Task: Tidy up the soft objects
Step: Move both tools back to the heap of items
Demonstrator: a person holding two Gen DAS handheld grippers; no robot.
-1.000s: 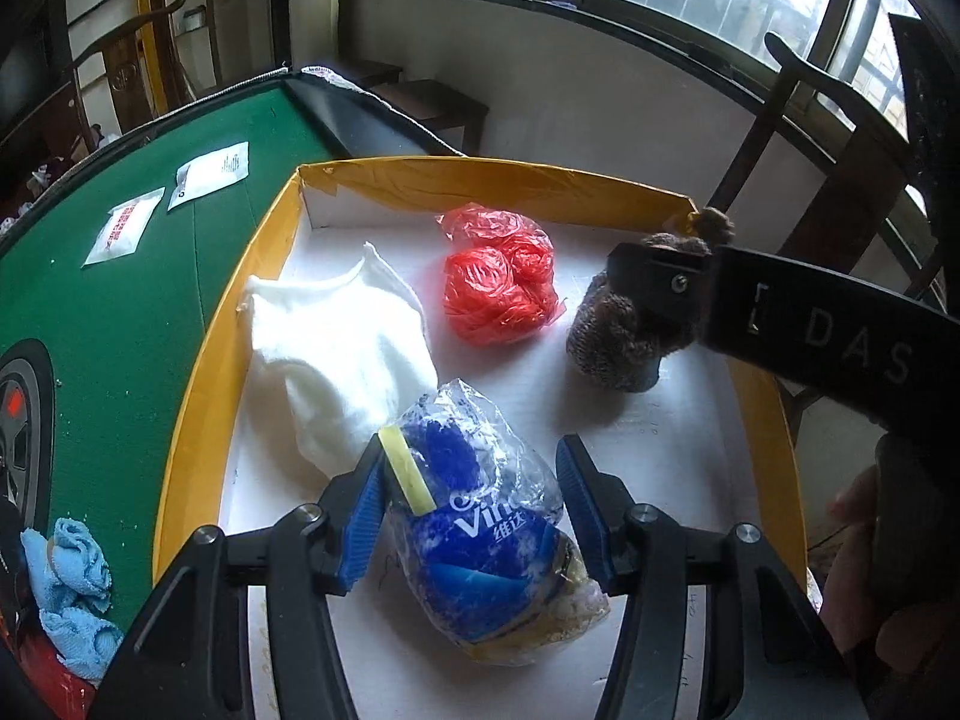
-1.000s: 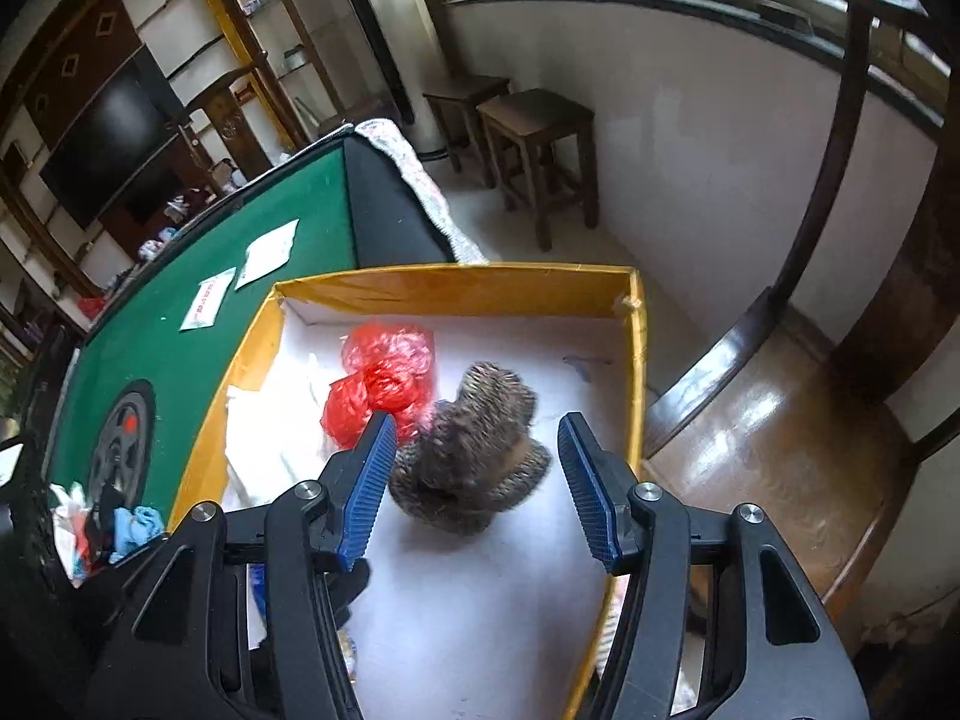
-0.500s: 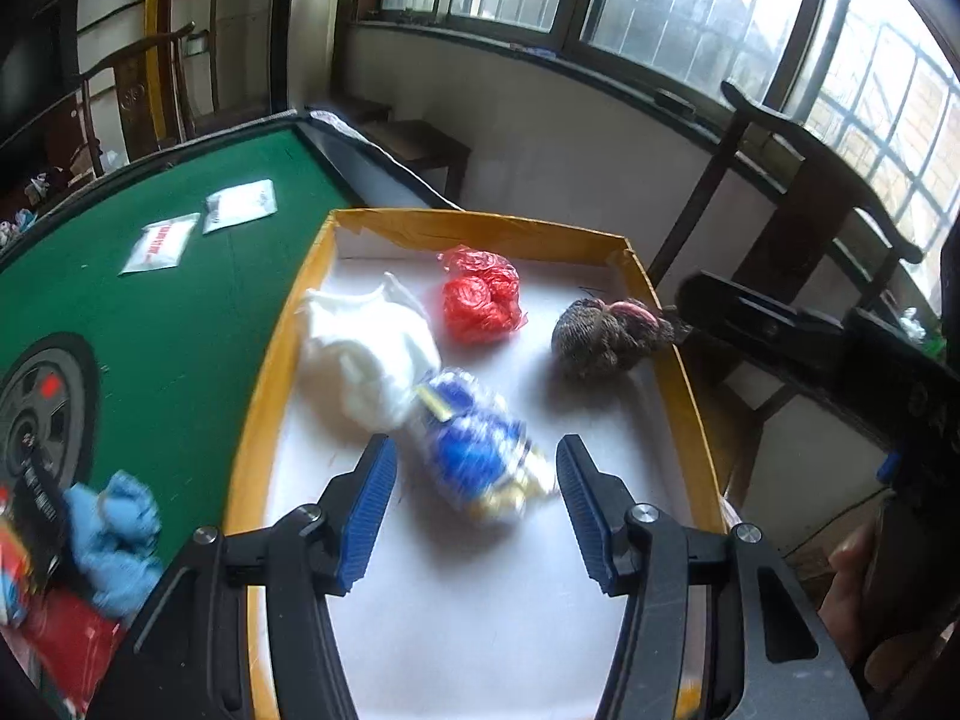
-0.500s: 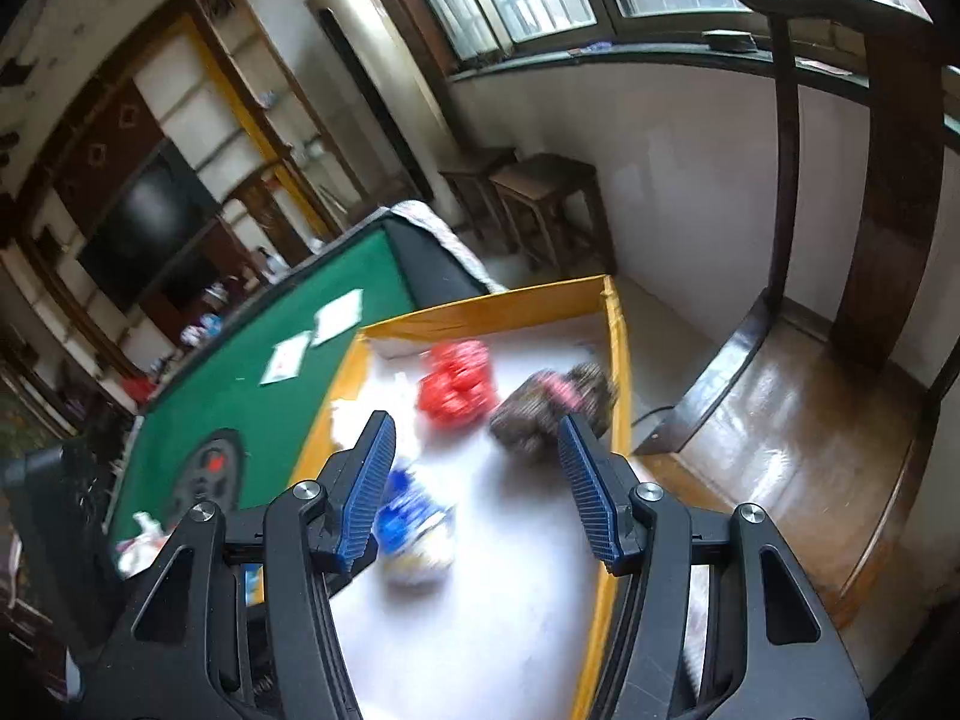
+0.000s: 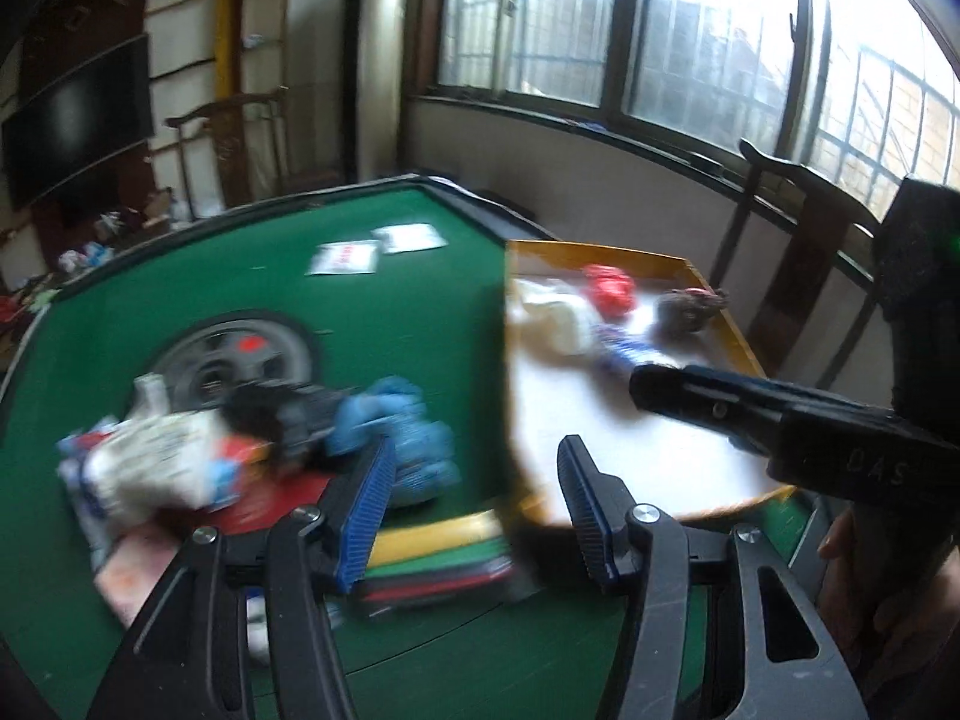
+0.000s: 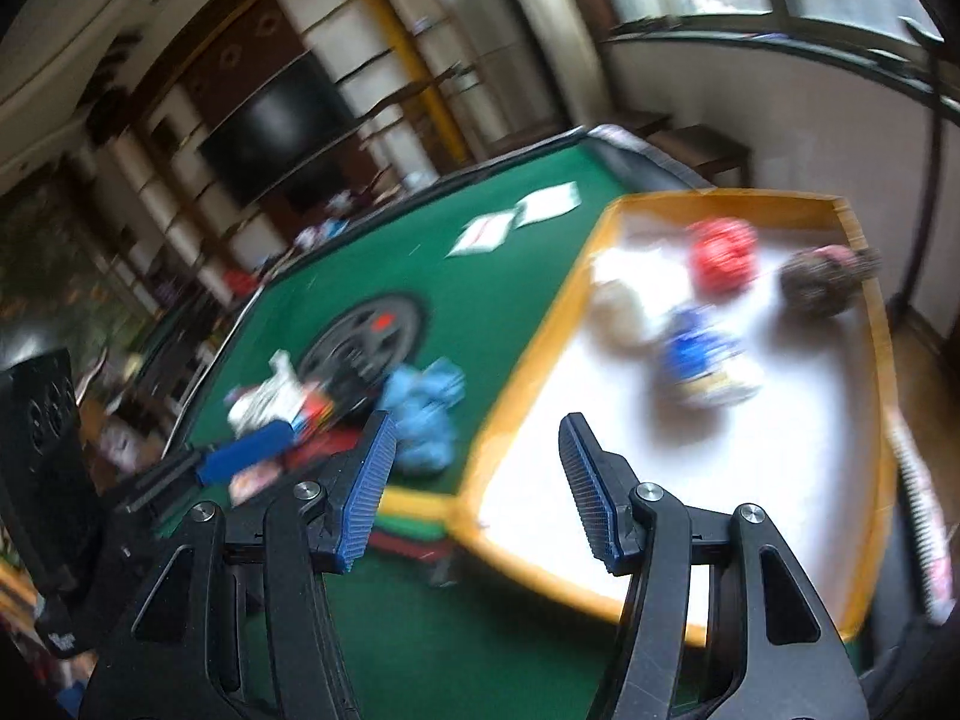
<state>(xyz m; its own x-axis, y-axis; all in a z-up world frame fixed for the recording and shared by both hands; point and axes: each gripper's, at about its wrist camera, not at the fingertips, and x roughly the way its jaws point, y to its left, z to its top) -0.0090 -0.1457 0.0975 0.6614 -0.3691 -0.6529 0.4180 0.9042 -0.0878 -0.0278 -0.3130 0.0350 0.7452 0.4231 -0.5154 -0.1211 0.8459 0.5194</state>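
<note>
Left view: left gripper (image 5: 474,501) gapes empty, aimed at the blue cloth (image 5: 414,438) at ten o'clock, likely the next pick; right view: right gripper (image 6: 477,483) spread, empty, box (image 6: 528,354) holding sorted softies at one o'clock.

Daylight pours through a curved bank of barred windows (image 5: 690,36) above a pale wall (image 5: 600,180). A dark wooden chair (image 5: 798,240) stands beneath them – another chair (image 5: 234,144) sits against the far side, beside a tall cream air conditioner (image 5: 375,60). A black television (image 5: 78,120) hangs among dark shelving (image 6: 198,102). The green felt surface (image 5: 390,312) fills the middle, blurred.
</note>
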